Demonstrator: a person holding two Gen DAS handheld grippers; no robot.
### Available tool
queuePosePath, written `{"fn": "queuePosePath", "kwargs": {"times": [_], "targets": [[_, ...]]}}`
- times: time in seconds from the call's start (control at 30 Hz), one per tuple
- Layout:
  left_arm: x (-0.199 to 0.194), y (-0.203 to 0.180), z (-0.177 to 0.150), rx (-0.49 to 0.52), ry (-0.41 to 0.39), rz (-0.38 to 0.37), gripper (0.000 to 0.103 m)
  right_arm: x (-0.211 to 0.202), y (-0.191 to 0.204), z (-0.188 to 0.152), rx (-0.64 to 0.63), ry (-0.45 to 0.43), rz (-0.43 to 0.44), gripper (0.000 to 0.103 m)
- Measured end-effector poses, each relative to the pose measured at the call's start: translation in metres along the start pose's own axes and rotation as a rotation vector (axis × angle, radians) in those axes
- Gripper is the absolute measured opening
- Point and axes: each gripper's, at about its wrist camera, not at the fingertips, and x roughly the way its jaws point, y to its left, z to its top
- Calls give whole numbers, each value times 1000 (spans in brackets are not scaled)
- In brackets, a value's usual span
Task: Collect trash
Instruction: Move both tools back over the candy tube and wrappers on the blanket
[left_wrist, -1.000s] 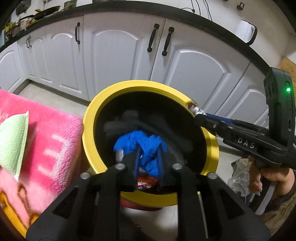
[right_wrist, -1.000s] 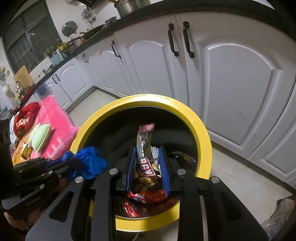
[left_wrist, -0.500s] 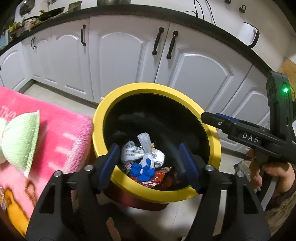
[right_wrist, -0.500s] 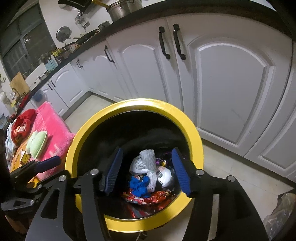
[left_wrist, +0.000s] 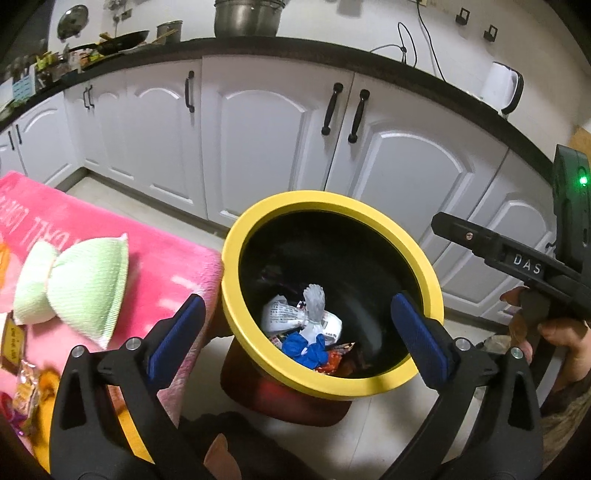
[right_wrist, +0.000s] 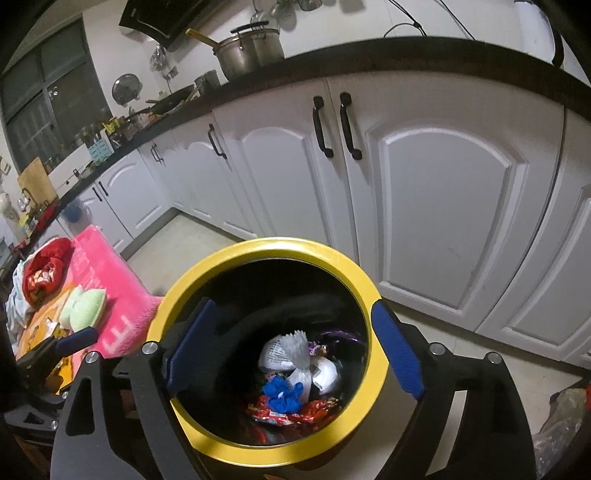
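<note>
A bin with a yellow rim (left_wrist: 332, 199) (right_wrist: 273, 245) and a black inside stands on the floor below both grippers. At its bottom lie a crumpled blue piece (left_wrist: 304, 349) (right_wrist: 282, 393), a white wrapper (left_wrist: 291, 317) (right_wrist: 284, 349) and red snack wrappers (right_wrist: 295, 411). My left gripper (left_wrist: 297, 299) hangs over the bin's near rim, its jaws opening wide with nothing between them. My right gripper (right_wrist: 293, 306) hovers over the bin too, jaws opening and empty; its side shows at the right of the left wrist view (left_wrist: 498, 251).
A pink towel (left_wrist: 110, 240) covers a surface left of the bin, with a green cloth (left_wrist: 85, 288) and loose snack wrappers (left_wrist: 26, 373) on it. White cabinets (left_wrist: 280, 140) stand behind the bin. A plastic bag (right_wrist: 565, 417) lies on the floor at the right.
A second ago the left gripper was shut on the blue piece and the right on a red snack wrapper. Both jaws opened, the pieces dropped into the bin, and both grippers rose.
</note>
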Motion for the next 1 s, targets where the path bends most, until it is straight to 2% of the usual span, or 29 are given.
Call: {"fn": "queuePosePath", "kwargs": {"times": [0.43,1.0], "targets": [[-42,21,2,-44,-85,78,93,-28,33,9,-45,-63,20,90],[-110,70,-7,-89,-195,221,93,-52,112,8,-159,-105,117,90]]}}
